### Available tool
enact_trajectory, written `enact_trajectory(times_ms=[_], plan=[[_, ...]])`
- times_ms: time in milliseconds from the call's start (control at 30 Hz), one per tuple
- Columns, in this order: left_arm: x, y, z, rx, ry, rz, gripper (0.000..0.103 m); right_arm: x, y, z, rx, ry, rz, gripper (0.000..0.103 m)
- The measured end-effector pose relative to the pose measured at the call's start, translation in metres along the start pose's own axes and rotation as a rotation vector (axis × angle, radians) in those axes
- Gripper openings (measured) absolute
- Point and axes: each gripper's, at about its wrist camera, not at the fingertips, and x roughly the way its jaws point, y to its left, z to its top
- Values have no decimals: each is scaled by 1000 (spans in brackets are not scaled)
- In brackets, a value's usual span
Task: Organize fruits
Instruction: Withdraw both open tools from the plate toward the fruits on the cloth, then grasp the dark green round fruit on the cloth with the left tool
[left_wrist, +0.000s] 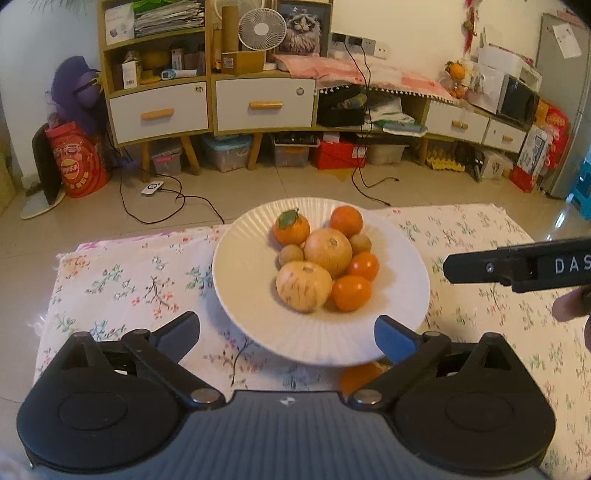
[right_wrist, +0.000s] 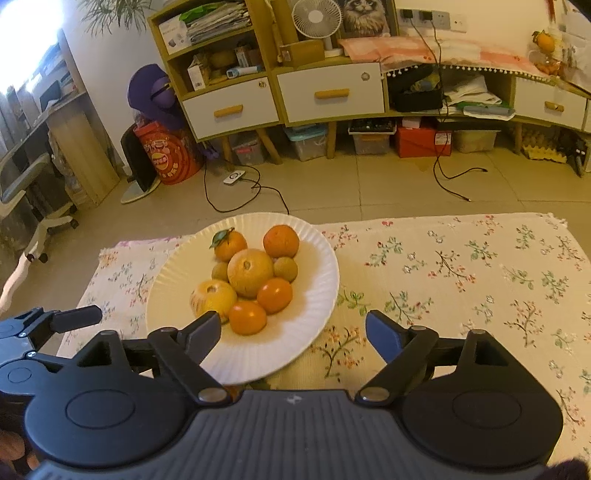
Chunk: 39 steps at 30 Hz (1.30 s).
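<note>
A white ribbed plate (left_wrist: 243, 280) (right_wrist: 317, 295) sits on a floral tablecloth and holds several fruits: oranges such as a leafed one (left_wrist: 291, 228) (right_wrist: 229, 243), two large yellowish round fruits (left_wrist: 303, 285) (right_wrist: 213, 295), and small brown ones (left_wrist: 290, 254). Another orange (left_wrist: 358, 376) lies on the cloth under the plate's near rim, partly hidden. My left gripper (left_wrist: 288, 332) is open and empty, just in front of the plate. My right gripper (right_wrist: 293, 332) is open and empty over the plate's near right edge; it shows as a black bar in the left wrist view (left_wrist: 517, 266).
The tablecloth (right_wrist: 461, 280) extends to the right of the plate. Beyond the table's far edge is a tiled floor with cables (left_wrist: 166, 206), cabinets with drawers (left_wrist: 264, 105), storage boxes and a red bucket (left_wrist: 79, 162).
</note>
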Motion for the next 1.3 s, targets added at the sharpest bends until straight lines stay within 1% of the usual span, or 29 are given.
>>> enact_trajectory(times_ms=[133,233,400,833,933,1133,1300], plan=[[-9,-3,-8,0,20,1,85,-9,3,-6,-18,3,-8,91],[-14,-4,-14,5,37,2,85,-13,4,-12,-18,9,-7,92],[-22,-5,-26,15,62,13,85,-16,5,-22,-19,31,-19,93],[-48,4,-58,-12,139,29,85,-23,14,-53,-58,108,-38,96],[-50,9,-67,-24,170,30,85,-23,16,-59,-82,122,-44,96],[-56,12,-79,-19,207,35,85,-24,22,-70,-139,133,-40,98],[-63,11,-90,-11,209,18,85,-24,28,-84,-193,159,-19,99]])
